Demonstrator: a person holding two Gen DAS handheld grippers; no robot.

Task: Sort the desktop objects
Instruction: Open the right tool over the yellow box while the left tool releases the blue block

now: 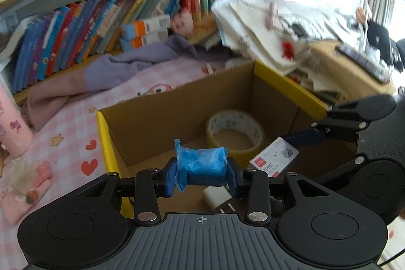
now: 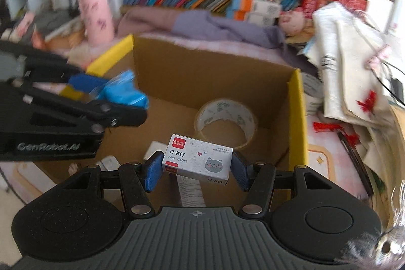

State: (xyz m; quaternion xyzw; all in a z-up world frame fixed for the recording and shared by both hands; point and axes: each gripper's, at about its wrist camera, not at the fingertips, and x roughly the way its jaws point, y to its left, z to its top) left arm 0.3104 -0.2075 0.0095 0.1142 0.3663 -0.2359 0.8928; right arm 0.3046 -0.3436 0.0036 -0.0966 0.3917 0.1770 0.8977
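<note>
My left gripper [image 1: 201,175] is shut on a blue wrapped packet [image 1: 201,166] and holds it over the near edge of an open cardboard box [image 1: 177,103] with yellow flaps. My right gripper [image 2: 197,168] is shut on a small staples box with a cat picture [image 2: 198,160], above the same cardboard box [image 2: 202,72]. A roll of clear tape [image 1: 235,133] lies on the box floor, also in the right wrist view [image 2: 225,120]. A white plug [image 1: 217,199] lies in the box under my left gripper. The staples box shows in the left wrist view [image 1: 274,157], the blue packet in the right wrist view [image 2: 124,91].
The box stands on a pink checked mat [image 1: 71,133]. A pink bottle [image 2: 97,14] stands to the left. A purple cloth [image 1: 131,65] and a row of books [image 1: 83,27] lie behind. A heap of white bags and papers [image 2: 349,62] crowds the right side.
</note>
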